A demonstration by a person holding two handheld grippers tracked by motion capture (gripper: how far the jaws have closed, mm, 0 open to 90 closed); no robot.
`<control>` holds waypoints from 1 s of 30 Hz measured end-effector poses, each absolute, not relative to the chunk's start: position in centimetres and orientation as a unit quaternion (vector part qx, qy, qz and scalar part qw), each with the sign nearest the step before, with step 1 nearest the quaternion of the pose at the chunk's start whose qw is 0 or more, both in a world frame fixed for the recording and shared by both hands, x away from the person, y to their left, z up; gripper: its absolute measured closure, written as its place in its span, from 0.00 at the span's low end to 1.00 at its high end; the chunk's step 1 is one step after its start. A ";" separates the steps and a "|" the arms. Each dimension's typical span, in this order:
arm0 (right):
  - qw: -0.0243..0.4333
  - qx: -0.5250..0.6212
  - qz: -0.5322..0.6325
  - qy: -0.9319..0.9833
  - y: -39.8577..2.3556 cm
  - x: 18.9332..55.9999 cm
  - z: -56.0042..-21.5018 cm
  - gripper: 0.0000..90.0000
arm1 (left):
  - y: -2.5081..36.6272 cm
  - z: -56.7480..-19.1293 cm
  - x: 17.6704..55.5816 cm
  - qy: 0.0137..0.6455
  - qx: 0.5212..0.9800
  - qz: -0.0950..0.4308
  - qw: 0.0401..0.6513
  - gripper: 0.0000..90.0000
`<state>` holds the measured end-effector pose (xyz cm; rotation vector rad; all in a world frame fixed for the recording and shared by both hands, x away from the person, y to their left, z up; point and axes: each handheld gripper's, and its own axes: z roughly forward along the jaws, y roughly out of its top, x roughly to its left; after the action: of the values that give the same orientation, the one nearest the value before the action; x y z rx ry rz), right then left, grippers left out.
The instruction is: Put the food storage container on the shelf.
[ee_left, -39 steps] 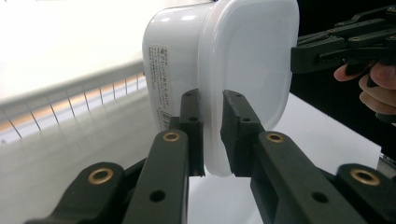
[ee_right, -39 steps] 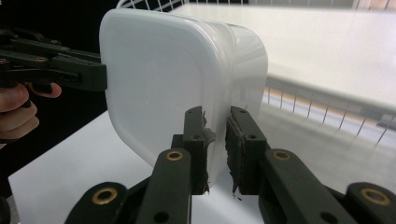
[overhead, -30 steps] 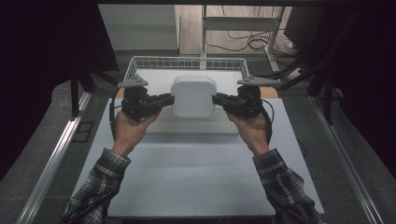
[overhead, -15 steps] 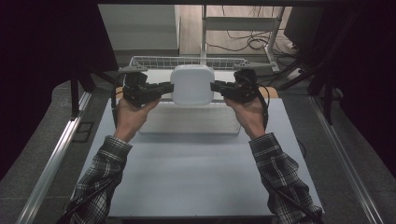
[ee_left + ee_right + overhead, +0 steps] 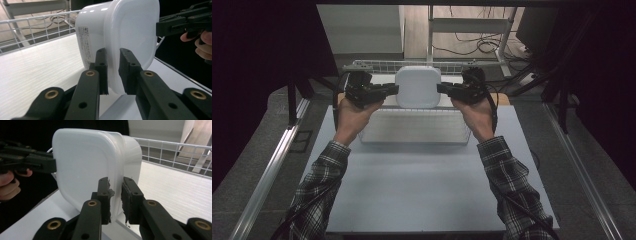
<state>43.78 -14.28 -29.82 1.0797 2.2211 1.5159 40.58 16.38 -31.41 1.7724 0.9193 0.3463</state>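
**Box carried toward the far end of the basket**

Over the white counter [image 5: 422, 190], the wire basket [image 5: 412, 127] lies below the raised white lidded box [image 5: 417, 87]. Since a second ago both hands have carried the box farther from the person, toward the basket's far rim. The left gripper [image 5: 384, 91] and right gripper [image 5: 449, 90] each pinch the lid's rim with narrow jaws, lately eased slightly. It probably goes down there, though the landing spot is hidden.

container label [image 5: 86, 42] print too small
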 end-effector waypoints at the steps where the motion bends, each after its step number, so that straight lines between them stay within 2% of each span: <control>1: 0.120 0.379 0.522 0.755 -14.3 44.2 -29.9 0.80 | 16.2 -31.4 40.6 0.383 0.743 0.151 0.528 0.84; 8: 0.119 0.385 0.527 0.748 -14.2 45.2 -29.9 0.72 | 15.1 -31.0 41.4 0.402 0.734 0.180 0.517 0.73; 11: 0.122 0.388 0.522 0.749 -14.0 45.5 -29.9 0.71 | 14.8 -30.9 42.1 0.413 0.731 0.185 0.511 0.72; 20: 0.127 0.392 0.511 0.754 -13.2 46.9 -30.0 0.67 | 14.4 -30.9 43.7 0.435 0.725 0.178 0.503 0.64; 22: 0.134 0.390 0.503 0.760 -12.9 47.2 -29.9 0.61 | 14.2 -30.9 43.9 0.439 0.729 0.194 0.488 0.56; 23: 0.134 0.390 0.503 0.760 -12.9 47.2 -29.9 0.61 | 14.1 -31.0 44.0 0.440 0.733 0.198 0.480 0.56; 24: 0.141 0.395 0.496 0.760 -12.8 47.4 -30.0 0.56 | 14.1 -31.2 44.2 0.442 0.733 0.199 0.478 0.55; 30: 0.156 0.396 0.487 0.763 -12.5 47.9 -29.9 0.54 | 14.2 -31.2 44.5 0.442 0.732 0.189 0.482 0.56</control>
<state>47.88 -12.53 -29.91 1.1333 2.1845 1.3935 44.48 14.22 -31.16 1.7853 1.0775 0.4610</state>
